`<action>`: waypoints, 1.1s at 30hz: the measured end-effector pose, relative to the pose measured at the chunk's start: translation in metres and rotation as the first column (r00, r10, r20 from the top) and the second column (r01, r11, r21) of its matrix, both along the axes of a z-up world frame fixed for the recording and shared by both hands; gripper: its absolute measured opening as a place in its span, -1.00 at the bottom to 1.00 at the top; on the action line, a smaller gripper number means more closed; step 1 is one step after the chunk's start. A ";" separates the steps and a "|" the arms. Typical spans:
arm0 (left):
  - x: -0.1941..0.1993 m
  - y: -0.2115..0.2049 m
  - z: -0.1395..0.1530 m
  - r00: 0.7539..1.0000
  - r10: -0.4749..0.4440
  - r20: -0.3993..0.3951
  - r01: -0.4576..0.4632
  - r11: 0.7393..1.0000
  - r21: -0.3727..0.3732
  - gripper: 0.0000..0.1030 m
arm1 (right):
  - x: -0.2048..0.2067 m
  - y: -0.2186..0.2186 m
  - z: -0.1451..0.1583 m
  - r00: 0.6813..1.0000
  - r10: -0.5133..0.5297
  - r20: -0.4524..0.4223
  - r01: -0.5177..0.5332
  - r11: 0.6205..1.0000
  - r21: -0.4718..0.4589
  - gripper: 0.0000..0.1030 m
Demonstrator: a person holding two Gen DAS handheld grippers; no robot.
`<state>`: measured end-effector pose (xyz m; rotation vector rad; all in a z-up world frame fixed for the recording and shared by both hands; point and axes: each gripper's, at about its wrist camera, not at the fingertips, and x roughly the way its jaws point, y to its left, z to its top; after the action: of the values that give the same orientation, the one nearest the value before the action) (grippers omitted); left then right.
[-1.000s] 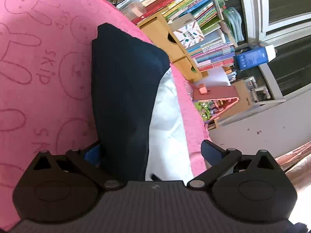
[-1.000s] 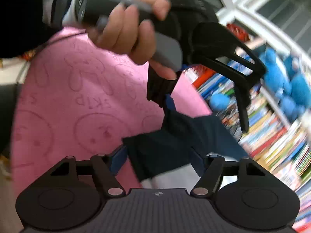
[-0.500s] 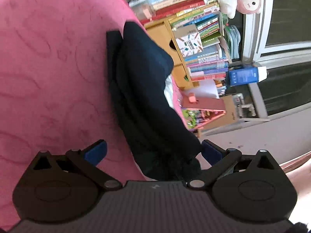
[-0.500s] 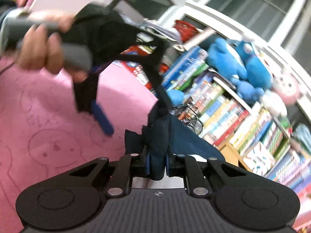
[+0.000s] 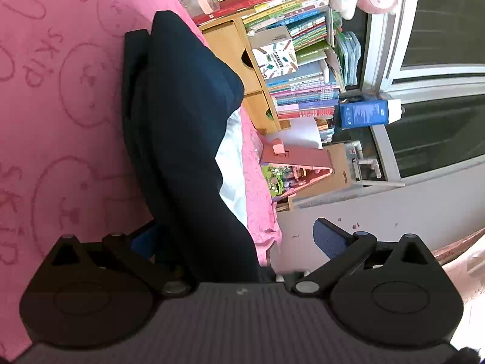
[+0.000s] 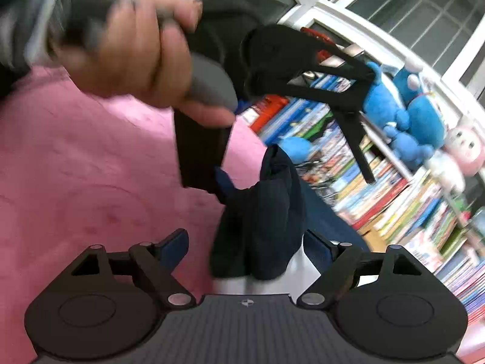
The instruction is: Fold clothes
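A pink blanket [image 5: 60, 97] printed with rabbits covers the surface, and behind it stands a shelf of books [image 5: 303, 69] with plush toys [image 6: 406, 106] on top. On the blanket lies the garment [image 5: 182, 127], dark navy with a white lining showing at one edge, gathered into a long narrow bundle near the blanket's edge. It looks folded lengthwise at least once; shortening the strip and squaring it seem left to do. The left gripper [image 5: 239, 239] has its fingers wide apart, the cloth lying between them unpinched. The right gripper [image 6: 245, 245] is opening, a bunched end of the garment sitting between its fingers with gaps either side, so nothing is clamped.
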<state>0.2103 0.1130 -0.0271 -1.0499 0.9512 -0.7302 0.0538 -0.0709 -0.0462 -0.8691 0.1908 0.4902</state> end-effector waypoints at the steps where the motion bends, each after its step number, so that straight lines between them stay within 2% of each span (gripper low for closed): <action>1: 0.000 0.001 0.001 1.000 0.002 0.005 -0.002 1.000 0.006 1.00 | 0.007 0.003 -0.002 1.000 -0.011 0.013 0.011 1.000 -0.014 -0.17; 2: -0.001 0.002 0.003 1.000 0.006 0.011 -0.006 1.000 0.013 1.00 | 0.011 0.002 -0.002 1.000 -0.019 0.019 0.019 1.000 -0.012 -0.49; 5: -0.002 0.013 0.001 0.999 0.046 0.007 -0.046 0.998 0.037 1.00 | 0.015 -0.007 0.006 0.999 -0.034 0.032 0.033 0.999 0.028 -0.67; 8: 0.003 0.021 -0.007 0.996 0.090 -0.026 -0.089 0.995 0.041 1.00 | 0.018 -0.016 0.015 0.998 -0.051 0.041 0.048 0.996 0.074 -0.70; 12: 0.025 0.007 -0.022 0.993 0.067 -0.095 -0.072 0.996 -0.044 1.00 | 0.021 -0.026 0.029 0.999 -0.052 0.004 0.051 0.989 0.139 -0.71; 15: 0.043 -0.008 -0.019 0.994 0.072 -0.077 -0.072 0.997 -0.005 1.00 | 0.021 -0.029 0.030 0.998 -0.025 -0.056 0.034 0.986 0.163 -0.71; 18: 0.051 -0.018 -0.017 0.996 0.065 -0.067 -0.063 0.997 0.034 0.95 | 0.023 -0.040 0.033 0.987 0.029 -0.157 0.007 0.975 0.220 -0.64; 19: 0.050 -0.020 -0.016 0.997 0.061 -0.054 -0.058 0.997 0.058 0.84 | 0.025 -0.049 0.038 0.976 0.052 -0.211 0.006 0.965 0.263 -0.48; 20: 0.048 -0.021 -0.015 0.998 0.055 -0.038 -0.052 0.995 0.080 0.73 | 0.028 -0.062 0.045 0.957 0.079 -0.278 0.016 0.947 0.322 -0.16; 21: 0.046 -0.020 -0.015 0.998 0.050 -0.027 -0.047 0.994 0.095 0.67 | 0.031 -0.079 0.053 0.938 0.100 -0.333 0.038 0.922 0.384 0.04; 22: 0.046 -0.018 -0.016 0.998 0.050 -0.029 -0.047 0.994 0.100 0.51 | 0.036 -0.101 0.061 0.919 0.116 -0.377 0.072 0.891 0.449 0.36; 23: 0.045 -0.015 -0.019 0.998 0.053 -0.038 -0.050 0.994 0.095 0.36 | 0.041 -0.122 0.068 0.898 0.135 -0.419 0.109 0.854 0.509 0.49; 24: 0.045 -0.012 -0.021 0.997 0.056 -0.044 -0.052 0.995 0.089 0.30 | 0.046 -0.144 0.076 0.875 0.158 -0.457 0.149 0.812 0.564 0.52; 26: 0.044 -0.008 -0.025 0.997 0.057 -0.049 -0.053 0.995 0.090 0.15 | 0.070 -0.191 0.081 0.842 0.133 -0.522 0.288 0.708 0.645 0.79; 28: 0.043 -0.011 -0.022 0.998 0.055 -0.030 -0.050 0.990 0.130 0.14 | 0.098 -0.234 0.076 0.801 0.108 -0.589 0.427 0.587 0.688 0.88; 30: 0.040 -0.017 -0.019 0.999 0.045 -0.001 -0.044 0.983 0.179 0.14 | 0.124 -0.261 0.056 0.742 0.126 -0.659 0.532 0.486 0.693 0.88; 32: 0.038 -0.020 -0.017 0.999 0.039 0.019 -0.043 0.975 0.217 0.04 | 0.151 -0.289 0.036 0.677 0.156 -0.719 0.631 0.380 0.676 0.80; 33: 0.037 -0.020 -0.017 0.999 0.039 0.023 -0.043 0.973 0.228 0.01 | 0.161 -0.294 0.028 0.656 0.167 -0.737 0.653 0.364 0.664 0.78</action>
<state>0.2475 0.0930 -0.0445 -0.8564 0.9699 -0.5798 0.2150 -0.3644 -0.0181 0.5652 0.7154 0.4910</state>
